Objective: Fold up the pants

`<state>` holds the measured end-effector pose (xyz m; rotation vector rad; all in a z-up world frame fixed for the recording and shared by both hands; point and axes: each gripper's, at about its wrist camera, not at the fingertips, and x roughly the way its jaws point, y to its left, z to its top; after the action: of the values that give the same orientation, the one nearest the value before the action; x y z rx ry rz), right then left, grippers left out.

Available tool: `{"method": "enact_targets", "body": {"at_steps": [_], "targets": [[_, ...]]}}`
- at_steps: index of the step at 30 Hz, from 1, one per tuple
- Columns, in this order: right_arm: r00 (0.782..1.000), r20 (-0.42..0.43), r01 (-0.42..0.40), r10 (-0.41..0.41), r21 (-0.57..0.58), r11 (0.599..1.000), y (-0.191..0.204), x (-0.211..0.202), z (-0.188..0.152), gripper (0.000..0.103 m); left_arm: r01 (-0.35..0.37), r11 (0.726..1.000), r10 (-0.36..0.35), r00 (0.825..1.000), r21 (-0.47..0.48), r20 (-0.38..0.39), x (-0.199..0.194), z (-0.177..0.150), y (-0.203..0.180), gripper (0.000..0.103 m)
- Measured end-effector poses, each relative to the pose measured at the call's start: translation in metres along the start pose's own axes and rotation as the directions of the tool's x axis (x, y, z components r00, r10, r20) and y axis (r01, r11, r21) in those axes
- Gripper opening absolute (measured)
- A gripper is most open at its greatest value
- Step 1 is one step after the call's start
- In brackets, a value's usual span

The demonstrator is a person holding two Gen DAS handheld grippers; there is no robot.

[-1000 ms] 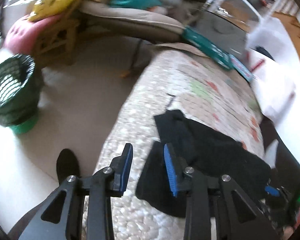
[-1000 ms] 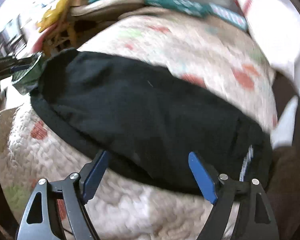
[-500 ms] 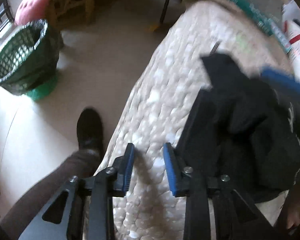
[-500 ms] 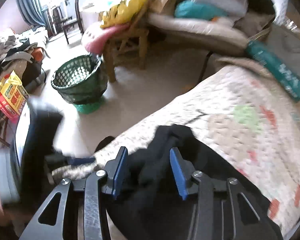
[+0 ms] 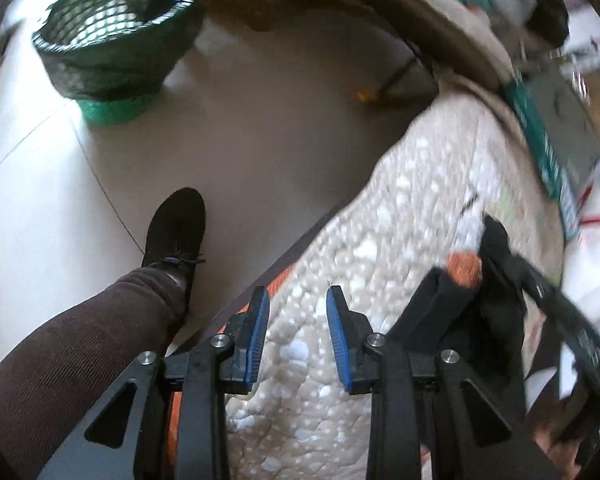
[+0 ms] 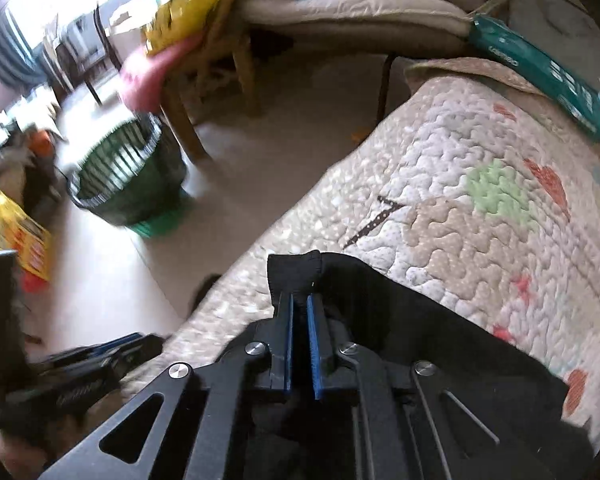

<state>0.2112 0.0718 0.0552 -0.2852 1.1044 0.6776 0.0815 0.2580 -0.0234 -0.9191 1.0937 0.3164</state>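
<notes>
Black pants (image 6: 400, 320) lie on a quilted bed cover (image 6: 480, 240), with one corner near the bed's edge. My right gripper (image 6: 299, 300) is shut on that corner, and the fabric bunches up just past its blue pads. In the left wrist view the pants (image 5: 440, 304) show to the right, partly behind the blurred right gripper (image 5: 560, 312). My left gripper (image 5: 296, 296) points down over the quilt (image 5: 400, 208) at the bed's edge. Its jaws stand a little apart with nothing between them. It also appears blurred low on the left as the left gripper (image 6: 100, 364).
A green mesh basket (image 5: 116, 36) stands on the pale floor beside the bed. A person's leg and black shoe (image 5: 176, 232) are by the bed's edge. A wooden chair (image 6: 220, 80) with cushions and a teal box (image 6: 540, 80) lie beyond.
My right gripper has swung from over the pants' middle to their corner and shut on it. My left gripper has rolled and sunk toward the bed's edge, off the pants.
</notes>
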Motion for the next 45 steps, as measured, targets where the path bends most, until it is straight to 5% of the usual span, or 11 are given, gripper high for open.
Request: {"method": "enact_targets", "body": {"at_steps": [7, 14, 17, 18, 19, 29, 30, 32, 33, 39, 45], "targets": [[0.989, -0.031, -0.146, 0.147, 0.035, 0.989, 0.030, -0.012, -0.010, 0.007, 0.055, 0.990, -0.039, 0.992, -0.130, 0.123, -0.026, 0.011, 0.022, 0.028], [0.966, -0.106, -0.226, 0.235, 0.086, 0.970, 0.046, 0.015, -0.016, 0.009, 0.050, 0.992, -0.029, 0.984, -0.117, 0.175, -0.037, 0.015, 0.023, 0.032], [0.989, -0.040, -0.141, 0.143, 0.053, 0.989, 0.031, -0.014, -0.020, 0.044, 0.044, 0.994, -0.026, 0.985, -0.104, 0.171, -0.037, 0.015, 0.020, 0.034], [0.995, -0.024, -0.096, 0.096, 0.027, 0.995, 0.026, -0.024, -0.026, 0.071, 0.041, 0.994, -0.024, 0.986, -0.103, 0.165, -0.036, 0.015, 0.020, 0.035], [0.998, -0.003, -0.055, 0.055, 0.000, 0.998, 0.023, -0.033, -0.035, 0.074, 0.040, 0.994, -0.024, 0.988, -0.102, 0.156, -0.034, 0.014, 0.018, 0.035], [0.989, 0.050, 0.151, -0.142, -0.349, 0.925, 0.064, -0.021, -0.105, 0.069, -0.008, 0.998, 0.017, 0.988, -0.056, 0.154, -0.027, 0.011, 0.008, 0.035], [0.981, 0.069, 0.196, -0.184, -0.378, 0.905, 0.070, -0.014, -0.106, 0.061, -0.012, 0.998, 0.020, 0.989, -0.054, 0.149, -0.026, 0.011, 0.008, 0.035], [0.973, 0.046, 0.229, -0.228, -0.369, 0.901, 0.071, -0.002, -0.103, 0.018, -0.019, 0.998, 0.026, 0.990, -0.053, 0.141, -0.024, 0.011, 0.008, 0.035], [0.976, 0.013, 0.208, -0.216, -0.327, 0.922, 0.065, 0.002, -0.098, 0.011, -0.021, 0.998, 0.029, 0.990, -0.055, 0.139, -0.023, 0.011, 0.009, 0.035], [0.997, -0.044, 0.049, -0.058, -0.177, 0.983, 0.047, -0.018, -0.099, 0.011, -0.018, 0.999, 0.024, 0.991, -0.048, 0.134, -0.021, 0.011, 0.006, 0.036], [0.996, -0.077, 0.022, -0.035, -0.165, 0.986, 0.055, -0.011, -0.120, 0.029, -0.036, 0.999, 0.036, 0.986, -0.006, 0.162, -0.024, 0.008, -0.001, 0.039]]}}
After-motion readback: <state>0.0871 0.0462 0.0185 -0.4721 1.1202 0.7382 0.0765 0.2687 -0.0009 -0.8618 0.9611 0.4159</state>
